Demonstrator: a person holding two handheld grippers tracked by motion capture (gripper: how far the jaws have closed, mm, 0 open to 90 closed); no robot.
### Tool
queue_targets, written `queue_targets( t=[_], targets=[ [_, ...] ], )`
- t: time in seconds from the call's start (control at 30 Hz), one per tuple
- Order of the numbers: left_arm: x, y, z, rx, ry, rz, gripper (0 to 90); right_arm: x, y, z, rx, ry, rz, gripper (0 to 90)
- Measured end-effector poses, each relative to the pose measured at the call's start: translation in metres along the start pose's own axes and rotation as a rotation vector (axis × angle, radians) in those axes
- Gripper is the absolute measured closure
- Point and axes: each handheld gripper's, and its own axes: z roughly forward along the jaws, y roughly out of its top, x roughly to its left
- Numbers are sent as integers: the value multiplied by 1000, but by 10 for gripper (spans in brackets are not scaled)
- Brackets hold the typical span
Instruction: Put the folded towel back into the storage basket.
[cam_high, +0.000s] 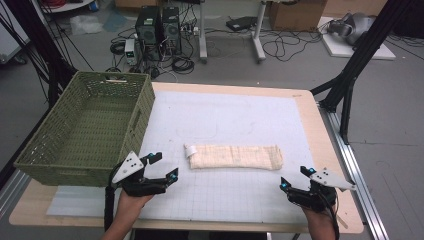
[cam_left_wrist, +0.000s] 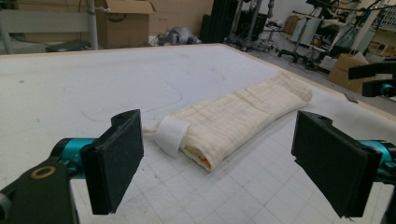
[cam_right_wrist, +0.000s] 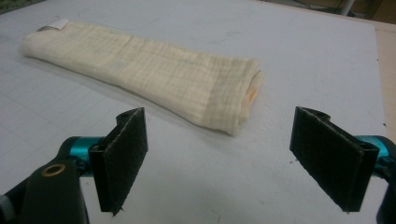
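At the near edge of the worktop (cam_high: 320, 125), 2 hands each hold a tool with its jaws spread wide and nothing between them: the left tool (cam_high: 165, 167) sits just beside the basket's near corner, the right tool (cam_high: 295, 178) near the right edge. Between and beyond them a folded cream cloth (cam_high: 235, 156) lies flat on the white gridded mat (cam_high: 225, 200), a white label (cam_left_wrist: 170, 134) at its left end. Farther left stands a green woven basket (cam_high: 35, 150).
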Motion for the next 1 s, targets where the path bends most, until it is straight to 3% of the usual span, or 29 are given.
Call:
queue_targets(
  t=[0.23, 0.53, 0.77, 1.0],
  targets=[
    [0, 0, 2, 3, 3, 2, 171, -2, -3, -4, 1, -3, 2, 171],
    [-7, 1, 1, 8, -24, 9, 171, 3, -1, -11, -8, -56, 26, 160],
    [-5, 2, 3, 11, -23, -5, 169, 6, 1, -15, -11, -42, 5, 165],
    [-3, 2, 9, 34, -44, -33, 168, -2, 2, -17, -26, -21, 57, 183]
  ],
)
